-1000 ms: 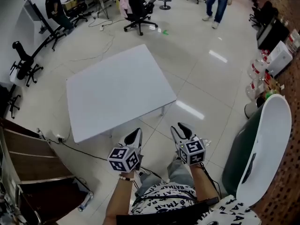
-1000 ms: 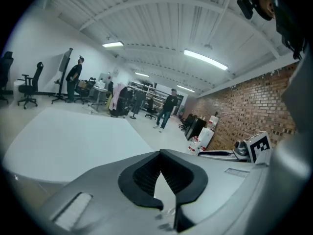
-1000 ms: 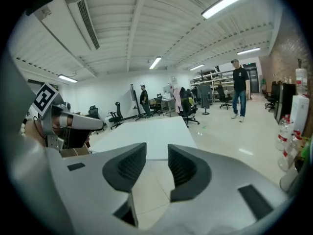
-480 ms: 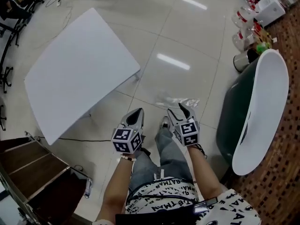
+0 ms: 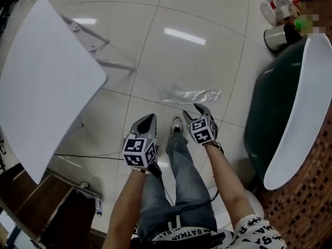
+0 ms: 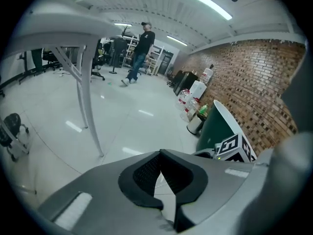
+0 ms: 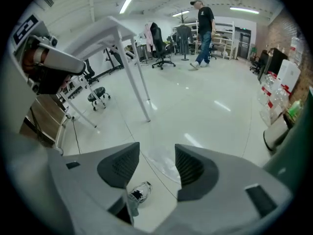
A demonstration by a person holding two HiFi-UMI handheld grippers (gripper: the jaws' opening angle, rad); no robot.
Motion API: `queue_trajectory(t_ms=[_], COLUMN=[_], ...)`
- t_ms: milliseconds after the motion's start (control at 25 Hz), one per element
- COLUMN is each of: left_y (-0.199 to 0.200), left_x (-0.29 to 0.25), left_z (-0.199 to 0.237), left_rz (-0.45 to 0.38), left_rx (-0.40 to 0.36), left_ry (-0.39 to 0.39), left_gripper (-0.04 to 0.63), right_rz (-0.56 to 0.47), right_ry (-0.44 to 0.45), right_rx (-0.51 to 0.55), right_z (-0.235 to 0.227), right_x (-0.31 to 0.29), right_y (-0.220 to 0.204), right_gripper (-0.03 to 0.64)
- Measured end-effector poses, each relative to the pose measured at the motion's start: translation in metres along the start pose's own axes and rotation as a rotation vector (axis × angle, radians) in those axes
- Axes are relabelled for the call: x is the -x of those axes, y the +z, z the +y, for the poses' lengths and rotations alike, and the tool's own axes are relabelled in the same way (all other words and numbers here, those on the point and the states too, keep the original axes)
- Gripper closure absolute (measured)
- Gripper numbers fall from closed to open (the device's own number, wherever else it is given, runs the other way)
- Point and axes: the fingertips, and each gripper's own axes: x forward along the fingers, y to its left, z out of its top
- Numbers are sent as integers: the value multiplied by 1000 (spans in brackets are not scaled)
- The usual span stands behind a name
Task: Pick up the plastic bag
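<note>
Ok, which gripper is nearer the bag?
The right gripper: its jaws, just opened and empty, point at the bag; the left gripper hangs farther back.

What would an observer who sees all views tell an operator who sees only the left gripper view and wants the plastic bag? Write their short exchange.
Operator: I see no bag. Where is it?
Observer: The bag lies flat on the floor in the head view, just ahead of both grippers.
Operator: Which gripper is better placed?
Observer: The right gripper. Its tips point at the bag's near edge. Its jaws have just been opening and stand apart, with nothing between them.
</note>
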Motion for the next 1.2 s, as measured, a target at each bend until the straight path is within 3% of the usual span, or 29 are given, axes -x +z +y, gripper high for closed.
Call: queue_trajectory(t_ms=[280,560,880,1200], left_y=[-88,-165,-184,-192], left_x=[-120,-188,-220,-244], left_z=[34,66,88,115], left_rz=[123,210,224,207], left_rx=[-28,-25,-39,5], left_ry=[7,7,10,51], left_gripper=[606,606,606,606], right_rz=[105,159,223,259], right_ry=[69,93,145,136], right_rx=[0,-5,67,194], right_z=[-18,-25,-11,-24], right_x=[-148,-256,-339,-391], right_y=[-85,-142,-165,-177], right_gripper=[371,371,371,370])
